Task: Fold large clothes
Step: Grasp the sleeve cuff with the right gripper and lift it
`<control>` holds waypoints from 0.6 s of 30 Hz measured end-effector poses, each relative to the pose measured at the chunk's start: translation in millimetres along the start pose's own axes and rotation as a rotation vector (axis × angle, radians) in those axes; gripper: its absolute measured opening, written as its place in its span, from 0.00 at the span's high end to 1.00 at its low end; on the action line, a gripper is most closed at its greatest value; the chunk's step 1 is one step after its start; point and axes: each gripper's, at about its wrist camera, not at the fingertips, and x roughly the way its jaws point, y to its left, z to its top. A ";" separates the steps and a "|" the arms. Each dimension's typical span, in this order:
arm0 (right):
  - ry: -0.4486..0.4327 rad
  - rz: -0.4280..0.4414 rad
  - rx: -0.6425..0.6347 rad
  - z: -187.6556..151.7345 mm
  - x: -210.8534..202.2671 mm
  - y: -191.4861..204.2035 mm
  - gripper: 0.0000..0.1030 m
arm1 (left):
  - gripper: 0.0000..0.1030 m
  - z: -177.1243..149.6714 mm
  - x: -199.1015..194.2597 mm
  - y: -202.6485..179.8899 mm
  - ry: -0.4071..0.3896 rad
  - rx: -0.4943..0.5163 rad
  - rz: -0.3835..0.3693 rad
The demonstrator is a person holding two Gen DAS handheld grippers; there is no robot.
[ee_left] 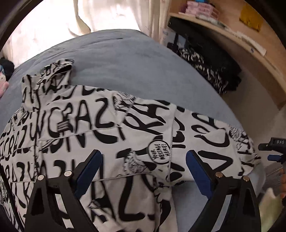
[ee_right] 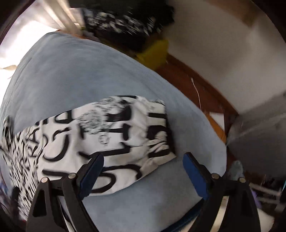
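Observation:
A white garment with black graffiti lettering (ee_left: 107, 128) lies spread on a blue-grey bed cover (ee_left: 125, 58). My left gripper (ee_left: 143, 158) hangs open above its middle, beside a round "your message here" patch (ee_left: 159, 151), with nothing between the blue pads. In the right wrist view a sleeve of the same garment (ee_right: 128, 128) lies across the bed cover (ee_right: 75, 75). My right gripper (ee_right: 143, 162) stands open over the sleeve's end, its left finger (ee_right: 93, 171) above the cloth and its right finger (ee_right: 194, 174) above bare cover. The right gripper's tip (ee_left: 271, 148) shows at the left view's right edge.
A pile of dark and patterned clothes (ee_left: 205, 66) lies beside the bed, under a wooden shelf (ee_left: 232, 35) with folded items. Pale curtains (ee_left: 107, 14) hang behind the bed. A yellow cloth (ee_right: 155, 51) and a brown wooden bed frame (ee_right: 196, 85) lie beyond the bed's right edge.

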 end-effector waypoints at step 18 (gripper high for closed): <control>-0.039 0.003 -0.005 -8.1 3.6 7.5 0.84 | 0.08 -39.6 23.9 13.0 0.057 0.041 0.037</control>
